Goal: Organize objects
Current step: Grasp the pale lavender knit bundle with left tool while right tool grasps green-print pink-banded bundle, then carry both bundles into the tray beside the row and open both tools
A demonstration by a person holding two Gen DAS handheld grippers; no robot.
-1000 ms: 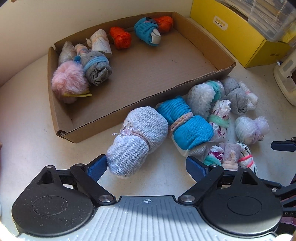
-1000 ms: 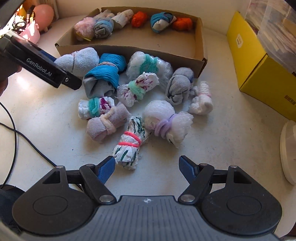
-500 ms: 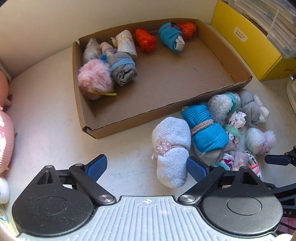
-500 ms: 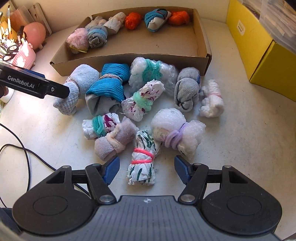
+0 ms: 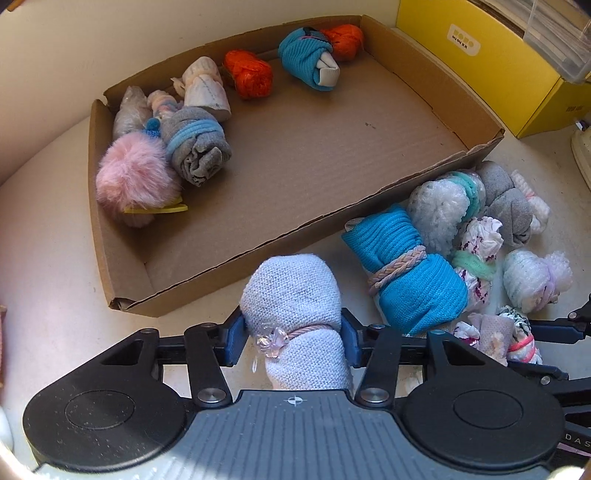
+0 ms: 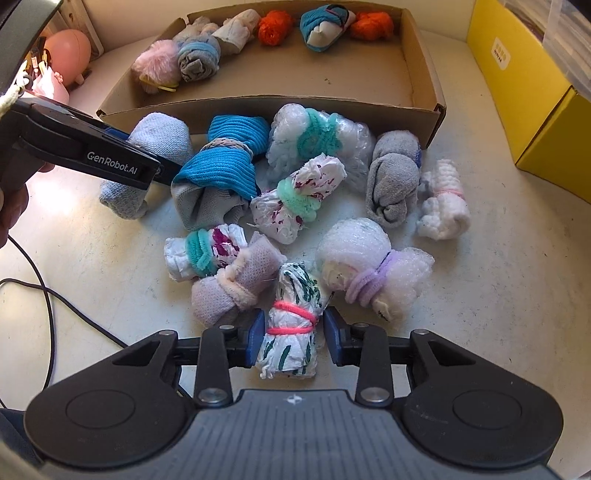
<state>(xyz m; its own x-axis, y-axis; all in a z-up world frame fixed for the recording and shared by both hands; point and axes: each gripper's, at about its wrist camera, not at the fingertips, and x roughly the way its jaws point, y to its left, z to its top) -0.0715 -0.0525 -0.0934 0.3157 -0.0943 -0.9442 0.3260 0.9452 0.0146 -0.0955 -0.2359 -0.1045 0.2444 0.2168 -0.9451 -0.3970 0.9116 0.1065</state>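
In the left wrist view my left gripper has its jaws closing on a pale blue knitted sock bundle tied with a pink band, and both blue pads press its sides. It lies on the table just outside the front wall of the cardboard tray. My right gripper has its jaws closing around a white and green patterned bundle with pink bands, the pads against its waist. The pale blue bundle also shows at the left of the pile.
Several tied bundles lie heaped in front of the tray, among them a bright blue one. Several more line the tray's back wall. A yellow box stands to the right. A black cable runs at the left.
Both grippers went from wide open to closed on their bundles. The left one shifted sideways and centred on the pale blue bundle. The right one came down over the green patterned bundle.
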